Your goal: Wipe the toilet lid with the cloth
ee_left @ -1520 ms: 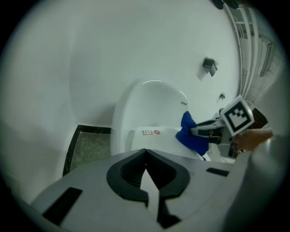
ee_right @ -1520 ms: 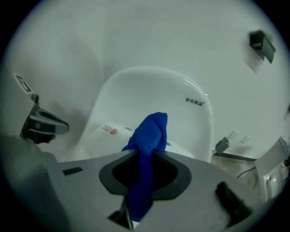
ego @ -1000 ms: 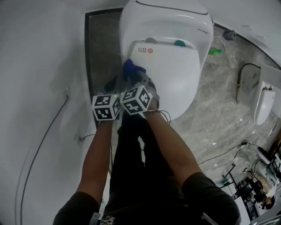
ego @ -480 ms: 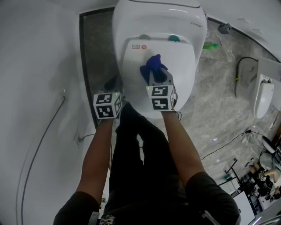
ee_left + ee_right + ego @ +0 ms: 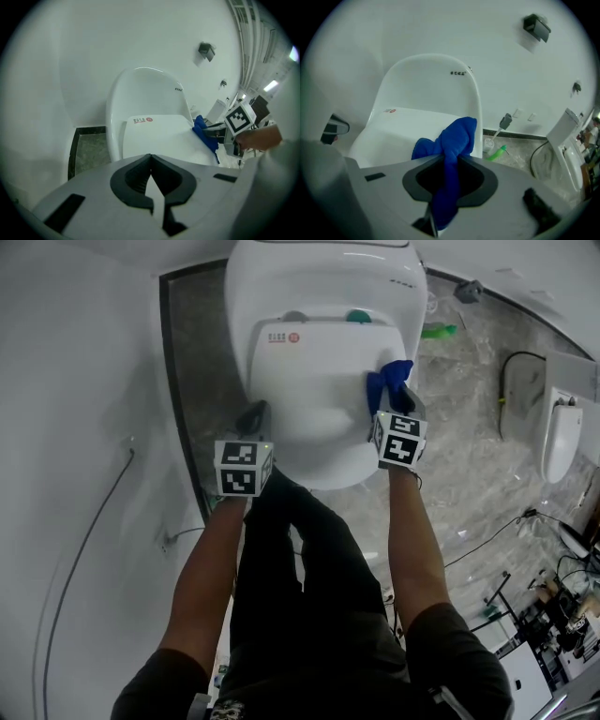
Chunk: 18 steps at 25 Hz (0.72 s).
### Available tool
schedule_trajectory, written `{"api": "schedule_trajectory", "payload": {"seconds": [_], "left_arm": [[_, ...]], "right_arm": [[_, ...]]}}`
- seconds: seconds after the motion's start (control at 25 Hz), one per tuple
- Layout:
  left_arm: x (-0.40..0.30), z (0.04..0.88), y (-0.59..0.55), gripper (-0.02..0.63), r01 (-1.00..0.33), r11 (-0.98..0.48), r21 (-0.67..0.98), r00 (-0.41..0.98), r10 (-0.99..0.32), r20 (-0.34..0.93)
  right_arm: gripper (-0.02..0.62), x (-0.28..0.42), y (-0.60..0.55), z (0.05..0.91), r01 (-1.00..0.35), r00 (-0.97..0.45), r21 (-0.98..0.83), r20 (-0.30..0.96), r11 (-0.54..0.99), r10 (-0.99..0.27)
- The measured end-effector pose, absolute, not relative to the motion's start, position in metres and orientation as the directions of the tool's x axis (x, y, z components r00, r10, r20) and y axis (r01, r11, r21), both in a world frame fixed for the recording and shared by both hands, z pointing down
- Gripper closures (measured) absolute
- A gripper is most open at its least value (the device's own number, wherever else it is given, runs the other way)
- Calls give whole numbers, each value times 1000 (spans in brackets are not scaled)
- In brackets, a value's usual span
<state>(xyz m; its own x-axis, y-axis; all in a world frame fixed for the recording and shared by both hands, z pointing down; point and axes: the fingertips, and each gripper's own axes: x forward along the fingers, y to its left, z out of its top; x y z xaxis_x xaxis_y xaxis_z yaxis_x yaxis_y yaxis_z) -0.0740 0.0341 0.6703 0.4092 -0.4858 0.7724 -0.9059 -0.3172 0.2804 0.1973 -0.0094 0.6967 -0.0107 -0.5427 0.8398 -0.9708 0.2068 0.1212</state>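
The white toilet stands against the wall, its closed toilet lid facing up. The left gripper hangs at the lid's left edge, its jaws pressed together with nothing between them. The right gripper sits at the lid's right edge, its jaws clenched on the blue cloth. The cloth runs down through the gap between the jaws, and its bunched end bulges out past the tips onto the lid's right side. A label with a round red mark sits near the lid's hinge, its print too small to read. The small dark marks on the tank are also illegible.
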Motion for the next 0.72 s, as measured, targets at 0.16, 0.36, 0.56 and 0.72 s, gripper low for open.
{"api": "schedule_trajectory", "payload": {"seconds": [0.16, 0.36, 0.56, 0.72], "left_arm": [[-74, 668, 37, 594, -905, -312, 290, 416, -496, 762], [-82, 670, 47, 594, -910, -291, 294, 407, -497, 766], [-90, 672, 59, 594, -917, -250, 311, 397, -509, 764], [-98, 674, 68, 594, -924, -217, 314, 382, -517, 766]], "right_arm": [[522, 234, -7, 706, -988, 43, 117, 844, 105, -534], [522, 265, -2, 718, -996, 78, 93, 865, 7, -496], [522, 234, -1, 689, -998, -2, 31, 819, 48, -574], [522, 157, 10, 658, -980, -197, -137, 756, 144, -625]]}}
